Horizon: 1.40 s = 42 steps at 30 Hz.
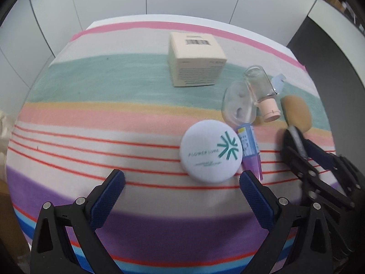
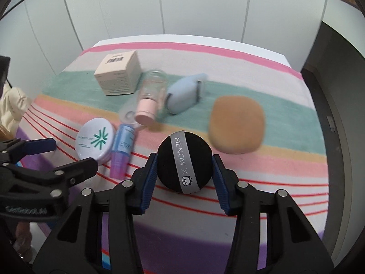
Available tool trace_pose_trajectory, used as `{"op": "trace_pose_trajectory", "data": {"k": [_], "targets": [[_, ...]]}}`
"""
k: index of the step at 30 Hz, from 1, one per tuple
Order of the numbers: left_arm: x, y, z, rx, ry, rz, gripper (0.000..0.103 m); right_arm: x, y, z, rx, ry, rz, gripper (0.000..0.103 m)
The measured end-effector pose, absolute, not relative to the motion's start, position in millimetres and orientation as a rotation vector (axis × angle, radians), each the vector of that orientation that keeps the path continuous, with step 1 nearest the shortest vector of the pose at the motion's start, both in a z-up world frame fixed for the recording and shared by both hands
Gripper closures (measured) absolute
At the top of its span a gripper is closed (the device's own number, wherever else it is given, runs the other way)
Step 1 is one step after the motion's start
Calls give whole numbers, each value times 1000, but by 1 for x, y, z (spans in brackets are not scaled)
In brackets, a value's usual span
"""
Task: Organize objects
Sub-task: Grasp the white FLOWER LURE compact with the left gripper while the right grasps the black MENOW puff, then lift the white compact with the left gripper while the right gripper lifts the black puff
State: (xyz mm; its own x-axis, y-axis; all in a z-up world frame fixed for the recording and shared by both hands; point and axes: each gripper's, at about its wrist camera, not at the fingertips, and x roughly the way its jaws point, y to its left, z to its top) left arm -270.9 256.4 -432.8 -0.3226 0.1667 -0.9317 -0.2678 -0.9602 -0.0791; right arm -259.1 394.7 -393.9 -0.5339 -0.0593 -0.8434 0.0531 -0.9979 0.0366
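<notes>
A round black puff (image 2: 168, 159) with a grey "MENOW X" ribbon sits between the blue pads of my right gripper (image 2: 184, 158), which press on both its sides just above the striped cloth. In the left wrist view the right gripper (image 1: 295, 139) comes in from the right beside the tan sponge (image 1: 296, 111). My left gripper (image 1: 182, 179) stands open and holds nothing. A white round compact (image 1: 211, 150) with a teal mark lies just ahead of its fingertips. A blue tube with a purple cap (image 1: 248, 150) lies against the compact.
On the striped cloth (image 1: 91, 91) lie a beige carton (image 1: 194, 57), a clear bottle with a pink cap (image 1: 262, 91), a clear plastic shell (image 1: 237, 102) and a pale blue item (image 2: 184, 96). White panels stand behind the table.
</notes>
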Motion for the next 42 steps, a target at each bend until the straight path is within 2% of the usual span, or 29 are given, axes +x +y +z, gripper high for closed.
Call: {"op": "trace_pose_trajectory", "data": {"k": [7,9,10,11,29,36,42], "targets": [[-281,282,-436,-1626,245,2414,3,-247,411,-392,1535,-81,-2707,55],[-281,283,-432,-1600,227,2436,14,-240,419,-390,1542,-112,-2705,55],[-280,284,-429,-1578,229,2446,37,-239,421,-390,1547,-128,-2704,55],[-279,287,-425,-1556,235,2454,45,-238,421,-390,1549,-133,-2702,55],[-290,262,-419,-1658,173,2442,45,-238,417,-382,1585,-166,-2692,55],[-292,248,-385,-1601,137,2475,45,-245,417,-356,1565,-177,-2715,55],[-287,241,-327,-1474,142,2522,45,-247,416,-316,1513,-186,-2760,55]]}}
